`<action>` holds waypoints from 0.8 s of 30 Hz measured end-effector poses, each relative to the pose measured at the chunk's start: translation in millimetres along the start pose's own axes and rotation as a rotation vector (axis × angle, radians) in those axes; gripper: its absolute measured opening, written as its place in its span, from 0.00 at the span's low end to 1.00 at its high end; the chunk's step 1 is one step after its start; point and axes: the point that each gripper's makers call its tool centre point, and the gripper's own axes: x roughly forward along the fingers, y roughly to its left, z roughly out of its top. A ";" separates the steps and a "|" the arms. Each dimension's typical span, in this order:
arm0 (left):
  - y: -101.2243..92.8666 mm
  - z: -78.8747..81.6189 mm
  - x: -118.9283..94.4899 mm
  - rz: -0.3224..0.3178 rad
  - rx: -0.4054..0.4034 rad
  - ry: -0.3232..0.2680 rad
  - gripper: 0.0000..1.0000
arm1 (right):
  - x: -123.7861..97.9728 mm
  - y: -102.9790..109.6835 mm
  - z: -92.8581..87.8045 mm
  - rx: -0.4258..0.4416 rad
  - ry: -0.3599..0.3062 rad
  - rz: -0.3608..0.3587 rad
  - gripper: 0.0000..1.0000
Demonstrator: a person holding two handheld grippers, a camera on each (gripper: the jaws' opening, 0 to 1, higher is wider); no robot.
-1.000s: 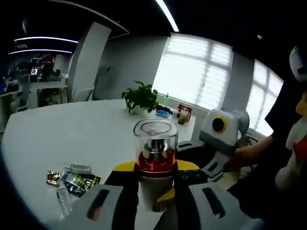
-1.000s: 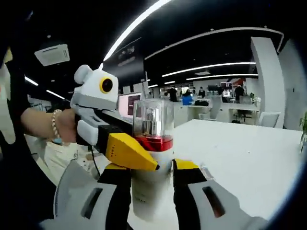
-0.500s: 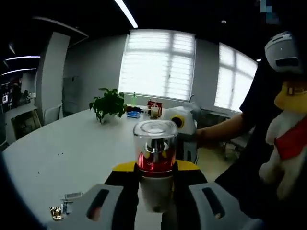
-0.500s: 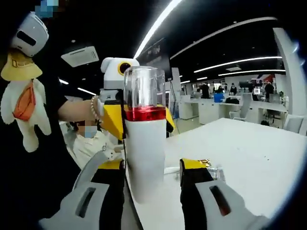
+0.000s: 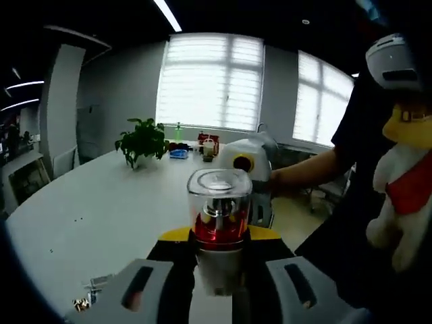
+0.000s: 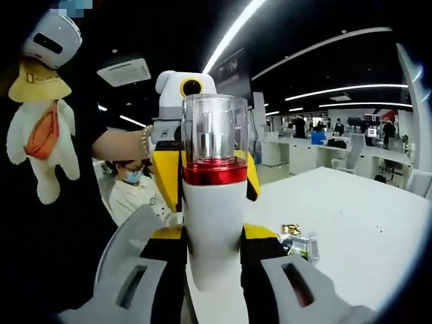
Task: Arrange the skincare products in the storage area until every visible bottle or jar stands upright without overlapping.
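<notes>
A skincare bottle (image 5: 219, 202) with a clear cap, a red band and a white body stands upright between both grippers above the white table (image 5: 94, 216). My left gripper (image 5: 219, 236) is shut on it just below the red band. In the right gripper view the same bottle (image 6: 214, 142) rises between the jaws of my right gripper (image 6: 214, 233), which press on its white body. The left gripper's yellow fingers (image 6: 165, 179) flank the red band from behind. The right gripper's white body (image 5: 241, 162) shows just past the bottle, held by a person's hand.
Small foil packets (image 5: 88, 297) lie on the table near the bottle, and show as packets (image 6: 297, 243) in the right gripper view. A potted plant (image 5: 140, 142) and small items (image 5: 202, 145) sit at the far edge. A plush toy (image 5: 405, 182) hangs on the person's dark clothes.
The right gripper's jaws, spread wider than the bottle half a second ago, have come in against its white body. Both cameras swung round; the left gripper kept its hold.
</notes>
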 end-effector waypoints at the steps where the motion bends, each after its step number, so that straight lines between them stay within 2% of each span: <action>1: 1.1 -2.6 1.3 0.000 0.004 0.013 0.23 | 0.6 -0.9 -2.8 -0.009 0.013 -0.005 0.30; 7: 2.1 -22.2 14.2 0.000 0.066 0.111 0.23 | 4.1 -10.9 -25.4 -0.035 0.086 -0.034 0.30; 13: 12.9 -39.1 24.7 0.001 0.054 0.145 0.23 | 5.0 -25.9 -47.8 -0.044 0.147 -0.070 0.30; 20: 26.4 -65.5 39.1 0.034 0.064 0.195 0.23 | 6.5 -40.2 -76.7 -0.089 0.242 -0.123 0.30; 24: 32.8 -79.8 45.1 0.031 0.055 0.224 0.23 | 8.3 -44.4 -91.5 -0.084 0.264 -0.136 0.30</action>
